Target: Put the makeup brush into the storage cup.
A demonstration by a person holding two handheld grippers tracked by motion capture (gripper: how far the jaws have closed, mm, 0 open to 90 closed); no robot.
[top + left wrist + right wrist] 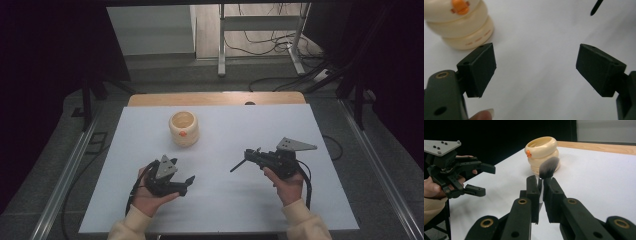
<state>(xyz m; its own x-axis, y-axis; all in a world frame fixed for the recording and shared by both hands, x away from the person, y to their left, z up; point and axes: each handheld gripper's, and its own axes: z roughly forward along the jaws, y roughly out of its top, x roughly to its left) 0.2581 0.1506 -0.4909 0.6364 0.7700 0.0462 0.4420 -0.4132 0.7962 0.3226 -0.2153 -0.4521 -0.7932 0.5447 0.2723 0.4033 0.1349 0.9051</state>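
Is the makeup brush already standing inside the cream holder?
No. The right gripper holds the makeup brush between its jaws, short of the cream holder, in the right gripper view.

A white table top (220,200) fronts a wooden edge (215,98) (loose cables (265,42) lie beyond).

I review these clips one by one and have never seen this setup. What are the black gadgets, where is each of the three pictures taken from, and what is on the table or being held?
A person sits at a white table, holding a hand-operated two-jaw gripper in each hand. The high view looks down from above the person's side. The other two views come from cameras riding on the grippers, looking along their jaws. The left gripper is open and holds nothing. The right gripper is shut on a makeup brush, bristles pointing away from the hand. On the table stands a cream ringed cup with an orange duck-like knob, open at the top.
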